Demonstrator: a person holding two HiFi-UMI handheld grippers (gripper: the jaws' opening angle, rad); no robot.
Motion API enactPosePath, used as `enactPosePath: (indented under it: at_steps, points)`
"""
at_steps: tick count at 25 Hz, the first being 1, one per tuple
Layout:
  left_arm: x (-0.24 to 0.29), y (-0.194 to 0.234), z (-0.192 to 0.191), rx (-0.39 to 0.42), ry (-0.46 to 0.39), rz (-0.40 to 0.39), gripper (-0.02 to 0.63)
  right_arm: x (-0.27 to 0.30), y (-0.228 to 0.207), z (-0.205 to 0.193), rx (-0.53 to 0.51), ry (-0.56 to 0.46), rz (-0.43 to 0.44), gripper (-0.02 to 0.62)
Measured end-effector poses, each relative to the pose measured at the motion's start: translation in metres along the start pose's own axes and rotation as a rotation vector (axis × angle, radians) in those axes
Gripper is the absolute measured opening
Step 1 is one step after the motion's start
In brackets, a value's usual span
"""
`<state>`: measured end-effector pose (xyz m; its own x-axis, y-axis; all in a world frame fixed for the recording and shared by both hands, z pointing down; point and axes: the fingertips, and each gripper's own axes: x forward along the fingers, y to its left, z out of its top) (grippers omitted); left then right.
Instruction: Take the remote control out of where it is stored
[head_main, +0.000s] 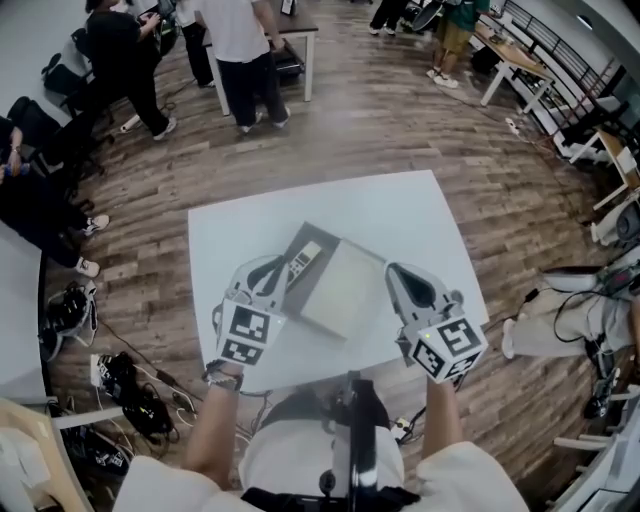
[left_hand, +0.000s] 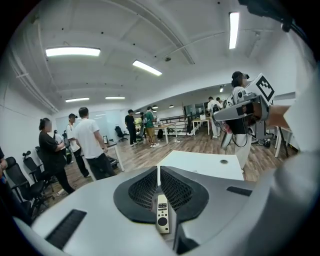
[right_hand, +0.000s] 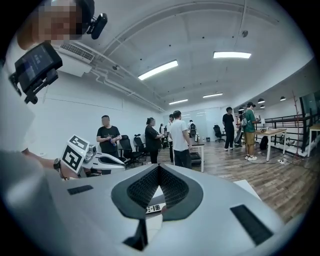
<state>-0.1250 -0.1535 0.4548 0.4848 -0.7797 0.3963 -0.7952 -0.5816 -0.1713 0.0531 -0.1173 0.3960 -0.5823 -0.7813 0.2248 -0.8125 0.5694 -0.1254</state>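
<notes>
My left tool (left_hand: 158, 168) and right tool (right_hand: 159, 166) are both pinched shut on nothing, one at each side of the flat grey square box (head_main: 345, 290) on the white worktop (head_main: 420, 215), where the slim grey remote control (head_main: 303, 262) lies in the box's dark left-hand strip.

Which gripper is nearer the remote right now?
The left gripper: its tips are right beside the remote, at one edge of the box. The right gripper is at the box's opposite side.

table (head_main: 420, 215): white | remote control (head_main: 303, 261): pale grey, black buttons | box (head_main: 345, 292): grey | floor (head_main: 350, 140): brown wood planks
</notes>
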Motion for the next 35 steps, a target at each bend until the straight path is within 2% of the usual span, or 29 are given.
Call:
enactPosePath:
  at_steps: [9, 12, 18, 23, 30, 35]
  points:
    - [0.073, -0.01, -0.056, 0.036, 0.215, -0.006, 0.003, 0.036, -0.045, -0.027, 0.04, 0.072, 0.059, -0.002]
    - [0.092, -0.011, -0.075, 0.028, 0.283, -0.024, 0.038, 0.049, -0.057, -0.033, 0.036, 0.096, 0.086, -0.002]
    - [0.127, -0.01, -0.108, 0.017, 0.407, -0.041, 0.038, 0.074, -0.078, -0.055, 0.053, 0.144, 0.101, -0.002]
    - [0.15, -0.016, -0.14, 0.015, 0.491, -0.076, 0.074, 0.086, -0.083, -0.07, 0.024, 0.185, 0.115, -0.002]
    - [0.163, -0.019, -0.181, 0.011, 0.639, -0.087, 0.092, 0.088, -0.088, -0.084, 0.055, 0.22, 0.118, -0.002]
    - [0.169, -0.02, -0.198, -0.012, 0.704, -0.089, 0.118, 0.092, -0.085, -0.093, 0.071, 0.231, 0.132, -0.002]
